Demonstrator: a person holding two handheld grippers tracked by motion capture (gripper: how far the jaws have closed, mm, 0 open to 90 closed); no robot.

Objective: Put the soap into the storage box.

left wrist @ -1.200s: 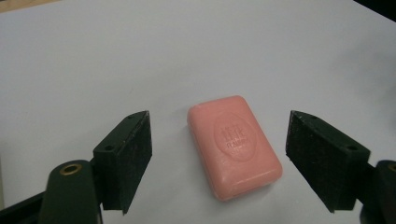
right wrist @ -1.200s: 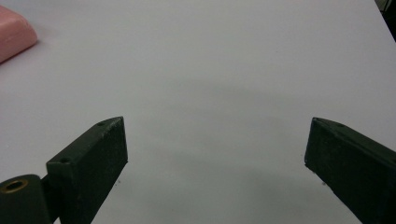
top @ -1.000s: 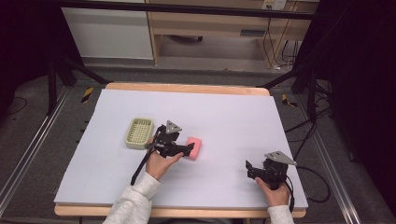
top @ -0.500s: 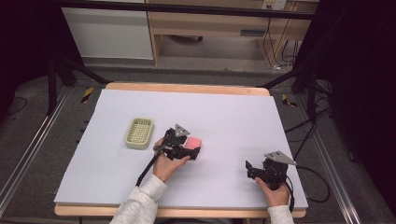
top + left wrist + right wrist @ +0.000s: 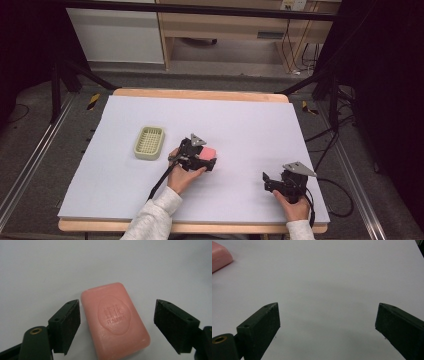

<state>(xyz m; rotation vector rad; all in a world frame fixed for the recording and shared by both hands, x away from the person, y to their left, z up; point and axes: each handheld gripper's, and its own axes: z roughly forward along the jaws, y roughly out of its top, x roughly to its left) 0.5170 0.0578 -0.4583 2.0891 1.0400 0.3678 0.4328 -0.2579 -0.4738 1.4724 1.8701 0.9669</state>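
The left tongs [image 5: 117, 322] are standing spread around a pink soap bar [image 5: 115, 320] that is lying flat on the desk [image 5: 250, 125] between the jaws — one jaw almost touching its side, the other well apart. The bar is sitting skewed to the jaws, so a squeeze is likely to twist it or let the slick soap squirt forward. The right tongs [image 5: 272, 181] are resting spread and empty, well apart to the side. A green soap dish [image 5: 149, 143] is waiting just beyond the left tongs. The pale desk cover is looking smooth; dark curtains and what may be a wooden shelf are standing behind.
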